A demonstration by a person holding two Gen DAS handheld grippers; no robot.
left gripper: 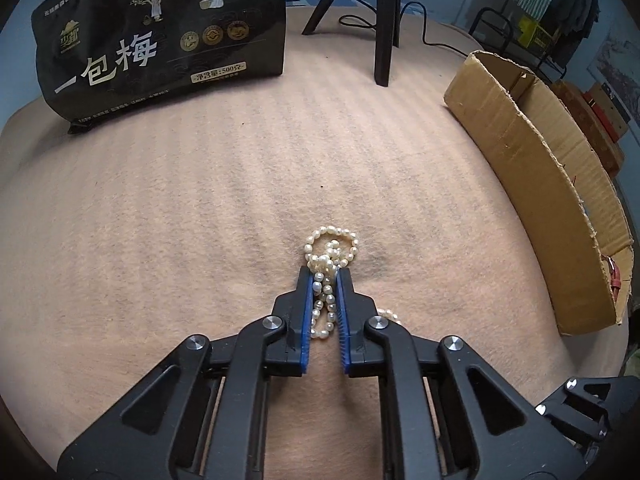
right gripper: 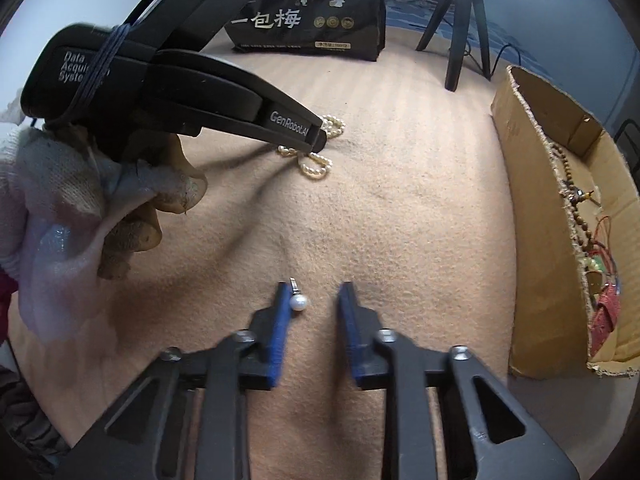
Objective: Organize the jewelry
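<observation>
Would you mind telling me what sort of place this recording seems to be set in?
Probably a room in a home, arranged for recording: a beige blanket covers the work surface, clothes hang on a rack behind, and a black tripod stands on the blanket.

Beige striped blanket (left gripper: 200,184), tripod legs (left gripper: 384,20), blue wall (right gripper: 560,12)

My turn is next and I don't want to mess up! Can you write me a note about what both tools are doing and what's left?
Left tool: shut on the pearl necklace, which lies bunched on the blanket.
Right tool: open; the pearl earring lies between its fingers, against one pad, not gripped.
Cardboard box: to the right, already holding wooden beads and other pieces.
Left, probably: lift the necklace and earring into the box.
</observation>
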